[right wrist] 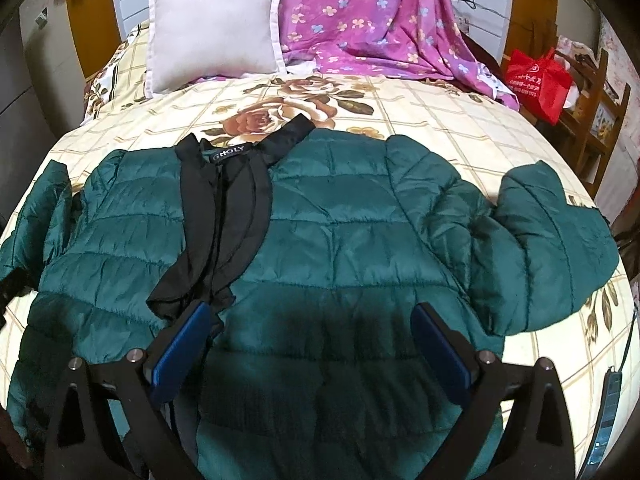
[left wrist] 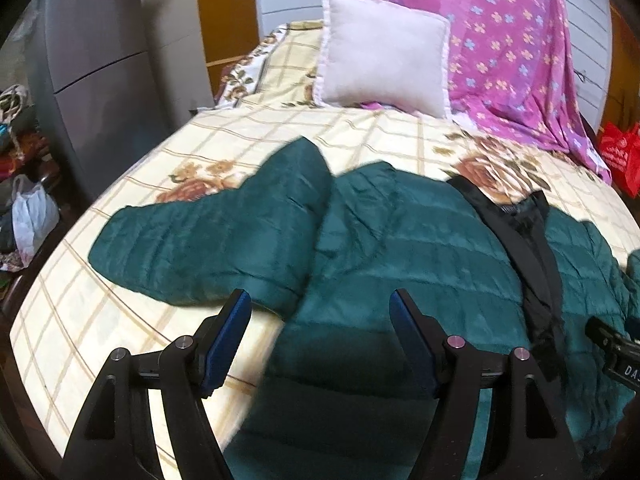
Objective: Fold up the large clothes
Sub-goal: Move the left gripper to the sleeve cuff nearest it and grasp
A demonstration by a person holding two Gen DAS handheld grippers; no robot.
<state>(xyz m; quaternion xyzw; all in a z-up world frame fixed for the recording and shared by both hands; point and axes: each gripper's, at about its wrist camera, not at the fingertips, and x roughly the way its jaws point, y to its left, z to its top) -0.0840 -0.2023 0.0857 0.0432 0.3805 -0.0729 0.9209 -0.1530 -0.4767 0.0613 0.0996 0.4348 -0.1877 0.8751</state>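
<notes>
Green quilted jacket [right wrist: 340, 232] is lying spread flat on the bed [right wrist: 460, 120], sleeves out, ready for folding; both the left hand-held gripper [left wrist: 320, 344] and right hand-held gripper [right wrist: 312, 352] are hovering with jaws apart, gripping nothing.

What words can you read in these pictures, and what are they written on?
"GHOLY", roughly: pale letters on the black neck label of the green jacket; the first letters are unclear.
"DA": white letters on a black device at the right edge of the left view, cut off by the frame.
White print on the red bag: too small and blurred to read.
The neck label in the left view: too blurred.
</notes>
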